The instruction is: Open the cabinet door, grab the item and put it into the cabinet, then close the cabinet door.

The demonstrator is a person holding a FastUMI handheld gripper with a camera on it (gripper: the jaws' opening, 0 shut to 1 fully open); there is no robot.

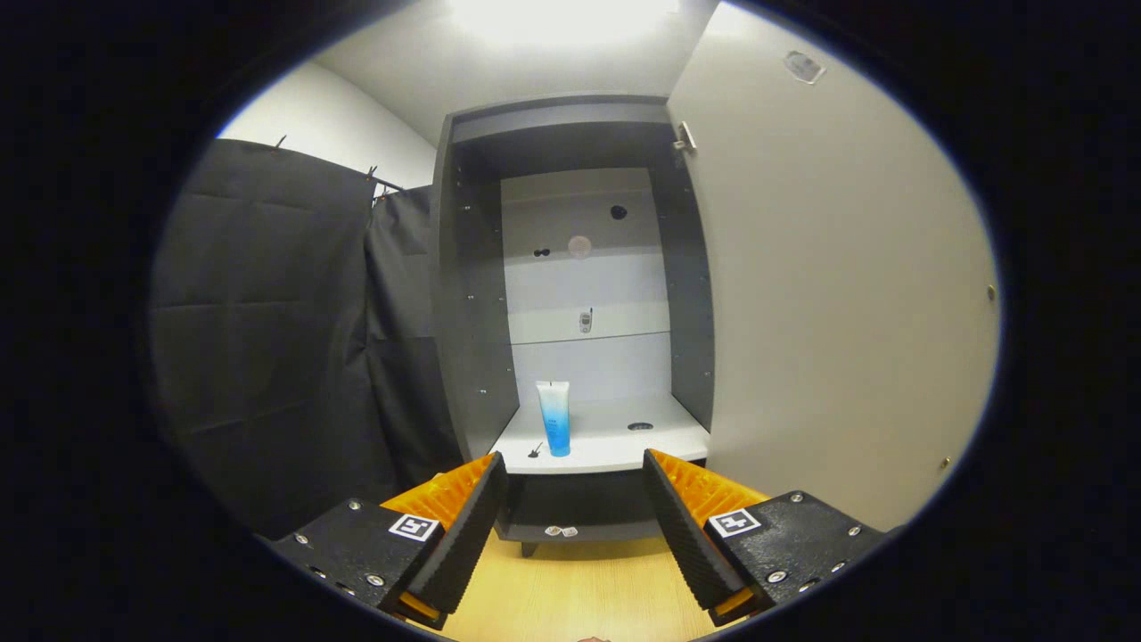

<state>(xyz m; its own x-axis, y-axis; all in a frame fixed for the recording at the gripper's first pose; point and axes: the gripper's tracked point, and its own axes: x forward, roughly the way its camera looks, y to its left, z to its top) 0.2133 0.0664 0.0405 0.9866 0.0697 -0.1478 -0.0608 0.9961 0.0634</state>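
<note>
Jaws of the gripper (570, 526) gape wide, empty; tube (554, 417) stands near the shelf (615, 446) edge, so swinging the cabinet door (829, 294) carelessly could topple it.

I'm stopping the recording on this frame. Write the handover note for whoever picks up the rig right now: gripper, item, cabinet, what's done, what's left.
Hand-held gripper: fingers open, nothing between them, aimed at the cabinet from in front.
Tube: standing upright on the cabinet's white shelf, beyond the fingertips, toward the shelf's left side.
Cabinet door: swung open to the right.
Done: door opened, item placed inside and released.
Left: close the door, likely by pushing it from the right side.
</note>
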